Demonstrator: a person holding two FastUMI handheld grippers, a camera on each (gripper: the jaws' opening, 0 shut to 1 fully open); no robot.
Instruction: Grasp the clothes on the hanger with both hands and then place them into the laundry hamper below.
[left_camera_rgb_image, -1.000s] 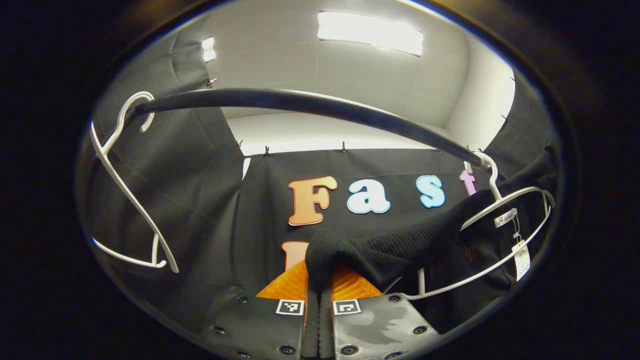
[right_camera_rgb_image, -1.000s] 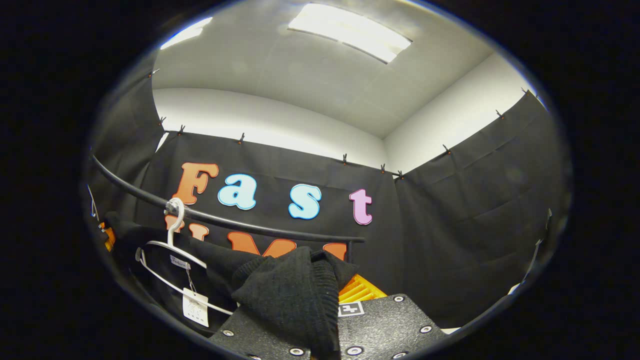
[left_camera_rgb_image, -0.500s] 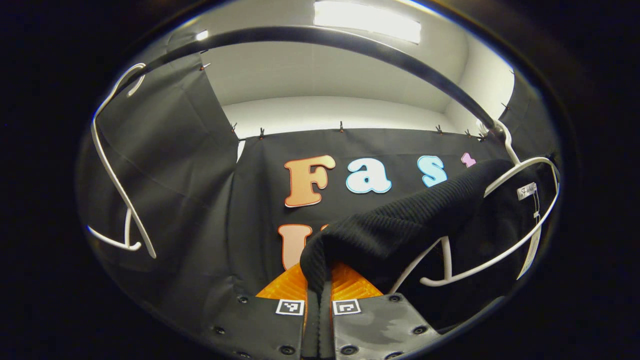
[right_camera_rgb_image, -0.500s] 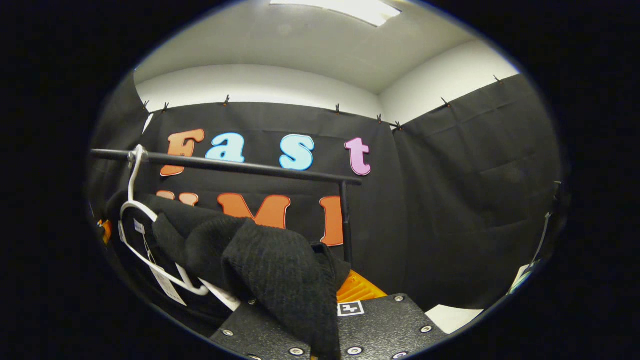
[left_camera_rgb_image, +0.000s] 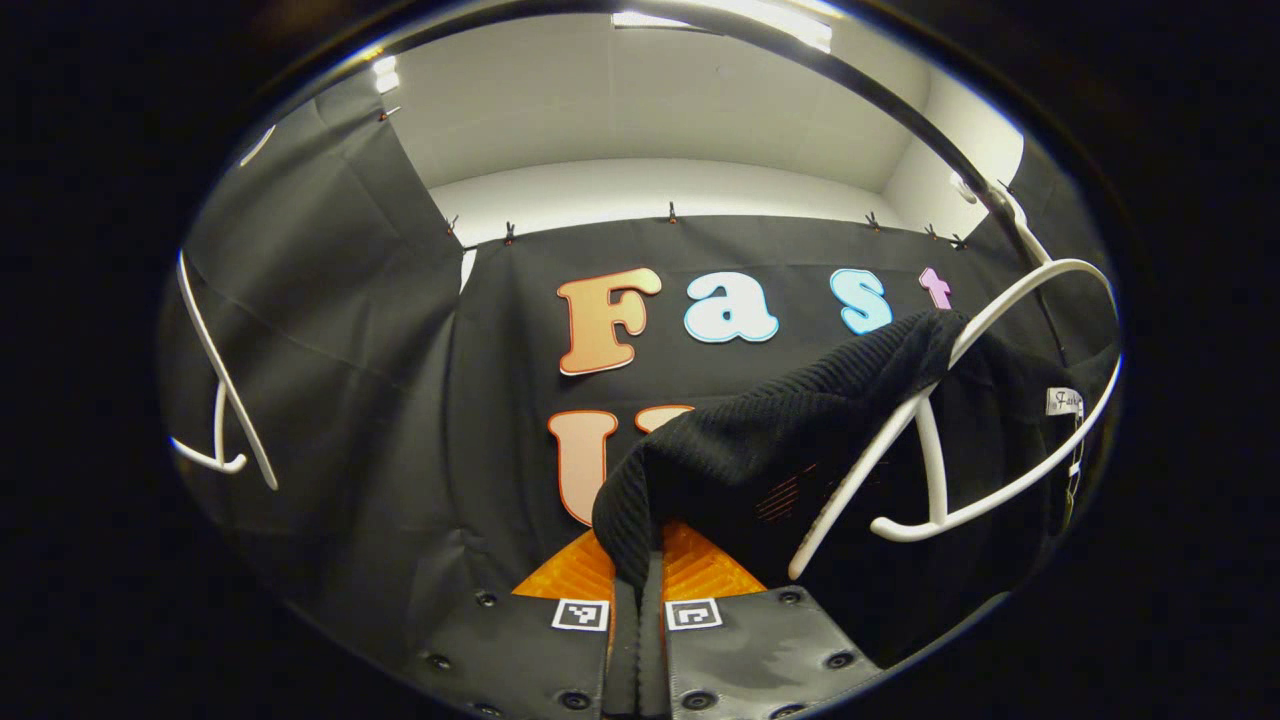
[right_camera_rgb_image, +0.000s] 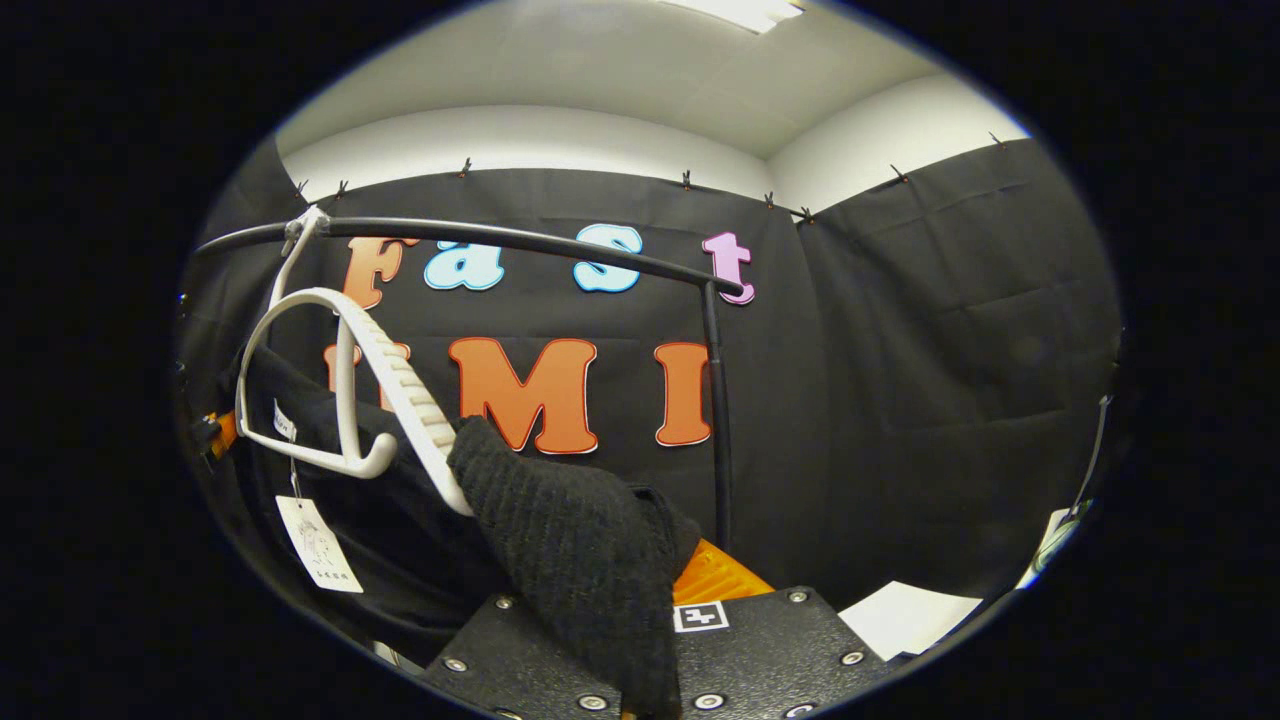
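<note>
A black knit garment hangs partly off a white hanger at the right of the left gripper view. The hanger's near arm is bare. My left gripper is shut on one rolled edge of the knit. In the right gripper view the same garment trails off the hanger's ribbed arm and drapes over one finger of my right gripper, which is shut on it. A paper tag dangles under the hanger. The hook still sits on the black rail.
A second, bare white hanger hangs at the far left of the left gripper view. The rail's upright post stands just behind my right gripper. A white patch lies low at the right.
Both grippers have dropped lower with the knit in them. The rail and hanger have risen in both views, and the garment has slid down, baring the hanger's arms.
</note>
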